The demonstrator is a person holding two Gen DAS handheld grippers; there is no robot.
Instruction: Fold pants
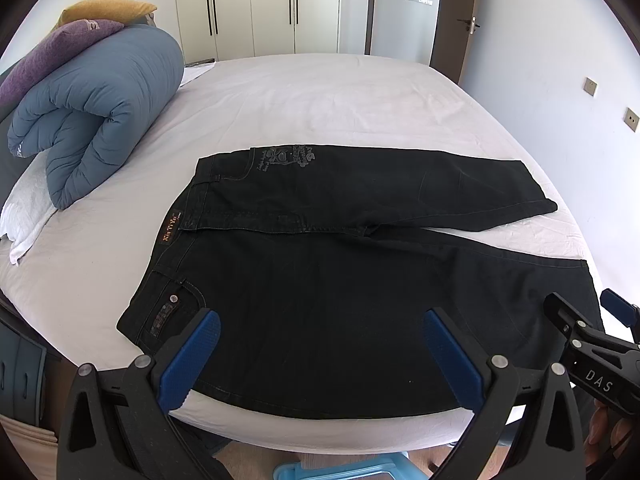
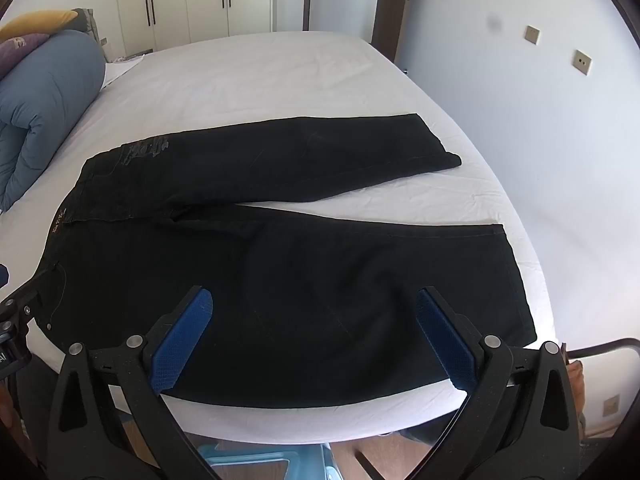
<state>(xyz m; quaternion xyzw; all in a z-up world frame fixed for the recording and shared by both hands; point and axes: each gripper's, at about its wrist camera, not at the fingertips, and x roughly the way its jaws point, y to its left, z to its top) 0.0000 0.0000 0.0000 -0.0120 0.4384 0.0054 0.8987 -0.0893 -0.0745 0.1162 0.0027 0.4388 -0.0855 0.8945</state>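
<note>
black pants point(image 1: 320, 280) flat on white bed point(image 1: 320, 96), rolled blue duvet point(image 1: 96, 120) far left, both claws point(image 1: 320, 356) point(image 2: 316, 340) spread wide, empty

Bed point(image 1: 320, 92) under a white sheet, filling most of the frame. Black pants point(image 1: 320, 280) spread flat at lower centre, waistband left, legs splayed right. Rolled blue duvet point(image 1: 100, 112) at upper left, purple and yellow cushions piled on top. White cloth point(image 1: 24, 216) just below the duvet.
</note>
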